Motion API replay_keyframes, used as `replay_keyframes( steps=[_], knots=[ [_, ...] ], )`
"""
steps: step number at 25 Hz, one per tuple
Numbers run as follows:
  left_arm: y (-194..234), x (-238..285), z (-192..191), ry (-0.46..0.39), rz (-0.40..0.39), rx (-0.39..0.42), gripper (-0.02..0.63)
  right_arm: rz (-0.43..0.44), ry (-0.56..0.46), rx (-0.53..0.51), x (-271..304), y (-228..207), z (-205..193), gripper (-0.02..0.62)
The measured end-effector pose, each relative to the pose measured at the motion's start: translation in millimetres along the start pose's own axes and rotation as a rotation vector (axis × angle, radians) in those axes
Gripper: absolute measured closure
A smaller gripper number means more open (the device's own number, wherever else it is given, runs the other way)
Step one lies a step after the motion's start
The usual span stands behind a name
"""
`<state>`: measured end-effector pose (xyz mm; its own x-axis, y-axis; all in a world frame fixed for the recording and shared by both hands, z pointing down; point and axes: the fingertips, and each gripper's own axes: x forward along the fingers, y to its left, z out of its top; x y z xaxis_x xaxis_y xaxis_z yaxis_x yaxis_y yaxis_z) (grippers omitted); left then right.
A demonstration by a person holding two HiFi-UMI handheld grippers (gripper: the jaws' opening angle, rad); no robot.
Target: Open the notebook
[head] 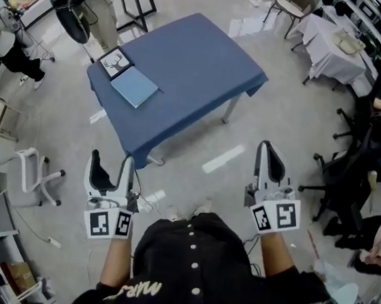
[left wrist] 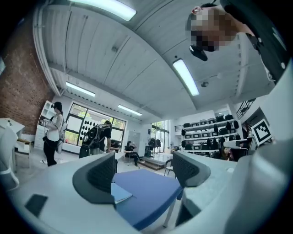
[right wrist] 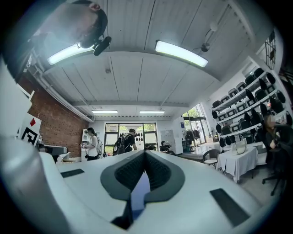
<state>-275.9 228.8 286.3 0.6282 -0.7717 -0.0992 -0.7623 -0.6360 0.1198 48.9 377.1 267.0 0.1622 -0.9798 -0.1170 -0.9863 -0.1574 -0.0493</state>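
Note:
The light blue notebook [head: 135, 87] lies closed near the left end of a table with a dark blue cloth [head: 187, 65], some way ahead of me. Both grippers are held in the air in front of my body, well short of the table. My left gripper [head: 112, 160] is open with nothing between its jaws. In the left gripper view the notebook [left wrist: 121, 193] shows low between the spread jaws of the left gripper [left wrist: 143, 170], on the blue table [left wrist: 153, 187]. My right gripper [head: 267, 149] is shut and empty; in the right gripper view its jaws [right wrist: 144, 157] meet at the tip.
A black-framed card [head: 115, 63] lies beside the notebook at the table's left corner. A white-clothed table [head: 331, 48] stands at the far right, office chairs [head: 353, 175] at the right, a white chair [head: 27, 166] at the left. A person [head: 101, 6] stands beyond the table.

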Motion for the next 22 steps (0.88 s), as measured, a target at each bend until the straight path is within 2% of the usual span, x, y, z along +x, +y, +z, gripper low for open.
replay_keyframes(
  steps=[1, 7, 10, 13, 18, 22],
  knots=[
    [1.8, 3.1, -4.8, 0.019, 0.012, -0.012, 0.227, 0.002, 0.002, 0.004, 1.8, -4.5, -1.1, 0.592],
    [-8.5, 17.7, -30.3, 0.091, 0.038, -0.031, 0.229, 0.038, -0.037, 0.040, 14.2, -31.5, -7.5, 0.592],
    [-17.9, 23.8, -36.4, 0.087, 0.053, -0.028, 0.229, 0.061, -0.069, 0.045, 17.9, -43.5, -6.6, 0.592],
    [-26.4, 35.0, -39.1, 0.085, 0.059, -0.026, 0.229, 0.065, -0.058, 0.042, 25.7, -60.3, -10.3, 0.592],
    [-19.1, 65.8, -45.5, 0.091, 0.073, -0.028, 0.229, 0.053, -0.033, 0.031, 54.5, -78.3, -18.4, 0.592],
    [-14.4, 100.3, -53.9, 0.090, 0.069, -0.024, 0.229, 0.086, -0.055, 0.021, 83.6, -85.9, -19.9, 0.591]
  ],
)
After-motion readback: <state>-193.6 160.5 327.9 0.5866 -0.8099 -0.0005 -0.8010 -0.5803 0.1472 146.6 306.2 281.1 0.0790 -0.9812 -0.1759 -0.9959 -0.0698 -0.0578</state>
